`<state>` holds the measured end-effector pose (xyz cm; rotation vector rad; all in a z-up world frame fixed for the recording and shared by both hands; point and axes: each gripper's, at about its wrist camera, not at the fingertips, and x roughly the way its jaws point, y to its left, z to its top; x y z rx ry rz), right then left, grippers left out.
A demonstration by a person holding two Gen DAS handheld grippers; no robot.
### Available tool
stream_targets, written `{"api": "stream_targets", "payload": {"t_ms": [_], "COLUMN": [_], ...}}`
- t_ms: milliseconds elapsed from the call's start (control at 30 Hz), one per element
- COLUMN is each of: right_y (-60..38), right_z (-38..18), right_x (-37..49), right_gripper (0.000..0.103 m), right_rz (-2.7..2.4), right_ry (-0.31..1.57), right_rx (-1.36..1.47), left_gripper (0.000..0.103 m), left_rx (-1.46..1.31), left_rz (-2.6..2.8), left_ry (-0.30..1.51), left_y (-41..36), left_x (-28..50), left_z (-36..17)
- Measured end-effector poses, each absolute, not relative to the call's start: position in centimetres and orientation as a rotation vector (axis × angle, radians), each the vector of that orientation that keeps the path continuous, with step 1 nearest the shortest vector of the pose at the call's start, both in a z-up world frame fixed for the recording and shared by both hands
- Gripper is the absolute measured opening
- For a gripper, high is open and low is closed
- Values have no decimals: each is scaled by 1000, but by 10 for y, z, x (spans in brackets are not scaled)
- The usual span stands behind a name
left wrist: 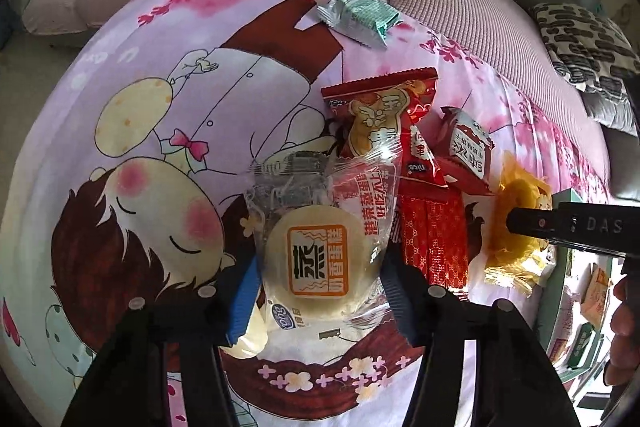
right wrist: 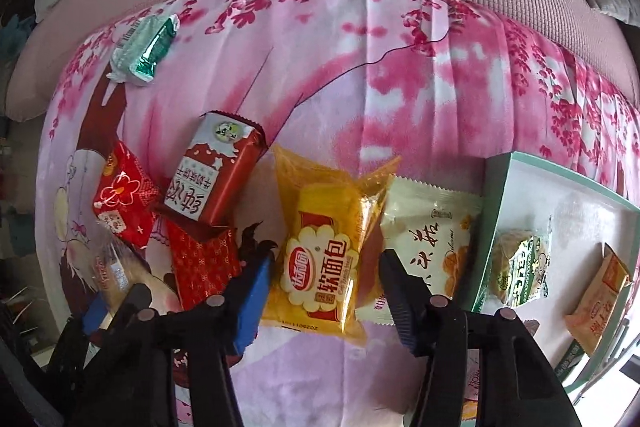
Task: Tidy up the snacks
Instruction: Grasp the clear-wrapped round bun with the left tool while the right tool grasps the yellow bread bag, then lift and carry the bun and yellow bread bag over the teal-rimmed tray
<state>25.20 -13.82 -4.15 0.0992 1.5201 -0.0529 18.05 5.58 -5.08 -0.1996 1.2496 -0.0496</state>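
On the left, the left gripper (left wrist: 316,291) points steeply down at a round steamed cake (left wrist: 316,263) in a clear wrapper, lying on the cartoon-printed pink cloth (left wrist: 160,107) that covers the counter. The cake sits squarely between the jaws, which stand close against the wrapper's two sides; I judge them clamped on it, though the crinkled film makes the contact hard to read. The wrapper's long axis runs away from the gripper, toward a heap of red packets (left wrist: 380,115).

Further right, the right gripper (right wrist: 324,287) hangs straight over a yellow soft-bread packet (right wrist: 324,259). The packet lies between its blue pads, long axis pointing away from the gripper, tilted slightly right. The pads reach its edges and appear to pinch it. It is glossy, puffy, orange-yellow with a red-and-white label.

Just beside it to the right lies a cream packet (right wrist: 436,227), partly tucked under it. Beyond that stands the green-rimmed tray (right wrist: 496,211), already holding two snacks. The right hand is the nearer to the tray, so the bread packet's path is short, rightward over the rim.
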Motion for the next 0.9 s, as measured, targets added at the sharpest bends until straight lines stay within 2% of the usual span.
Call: {"api": "stream_targets", "payload": {"t_ms": [333,500,900], "right_y": [-114,-109,-120], "right_z": [-77,-70,-34], "right_x": [253,248,237], "right_gripper": [52,44,44], "right_rz": [-60,-56,-24], "right_ry": [1552,1524,1471], "right_rx": [8,-7,-3], "left_gripper": [58,56,54], "left_rx": [-186,-181,-169], "left_rz": [-45,-42,-37], "left_ry": [1250,1243,1149], "left_y": [55,54,54], "left_x": [183,182,169], "left_z": [-52,-51,-17]}}
